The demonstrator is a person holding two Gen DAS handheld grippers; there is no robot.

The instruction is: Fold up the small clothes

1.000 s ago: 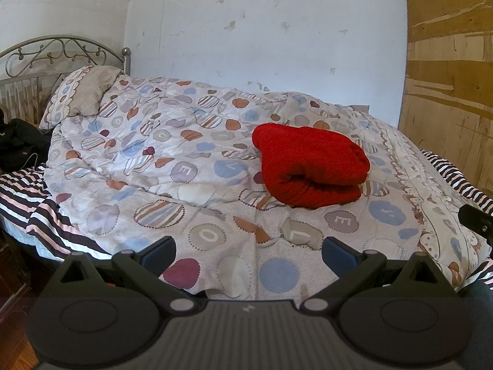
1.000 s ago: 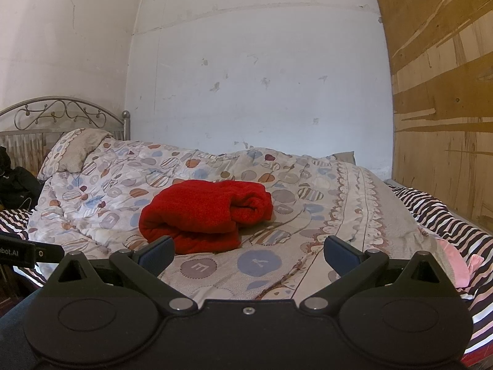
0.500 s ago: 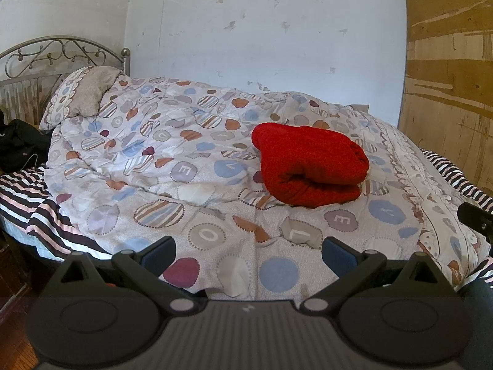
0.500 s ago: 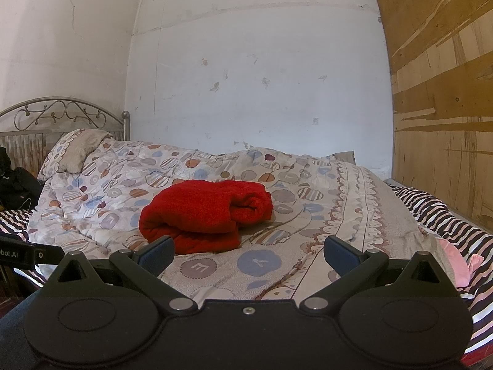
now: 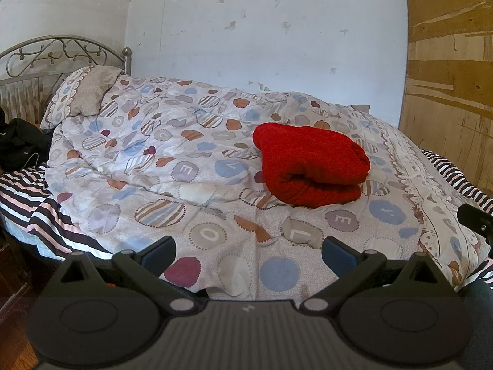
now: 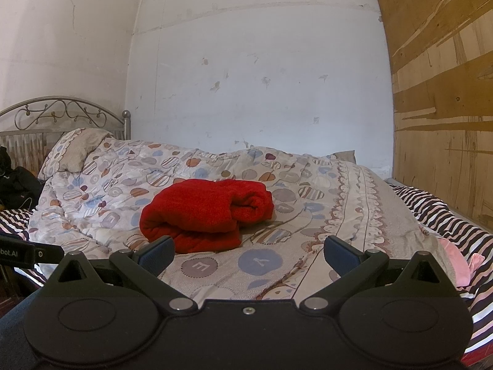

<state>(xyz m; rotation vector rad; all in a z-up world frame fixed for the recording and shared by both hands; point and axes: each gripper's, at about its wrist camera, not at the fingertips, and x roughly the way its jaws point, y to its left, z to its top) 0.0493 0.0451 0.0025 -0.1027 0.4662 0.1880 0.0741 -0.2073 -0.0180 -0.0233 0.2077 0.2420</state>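
Observation:
A red garment [image 5: 311, 163] lies folded into a thick bundle on the patterned quilt [image 5: 185, 166], right of the bed's middle. It also shows in the right wrist view [image 6: 206, 212]. My left gripper [image 5: 248, 254] is open and empty, held back near the bed's front edge, well short of the garment. My right gripper [image 6: 249, 252] is open and empty, also short of the garment, which lies ahead and to its left.
A pillow [image 5: 83, 95] leans on the metal headboard [image 5: 55, 58] at far left. A black bag [image 5: 18, 145] sits left of the bed. A striped sheet [image 6: 446, 215] and a pink cloth [image 6: 456, 259] lie at right. A wooden panel [image 6: 440, 92] stands right.

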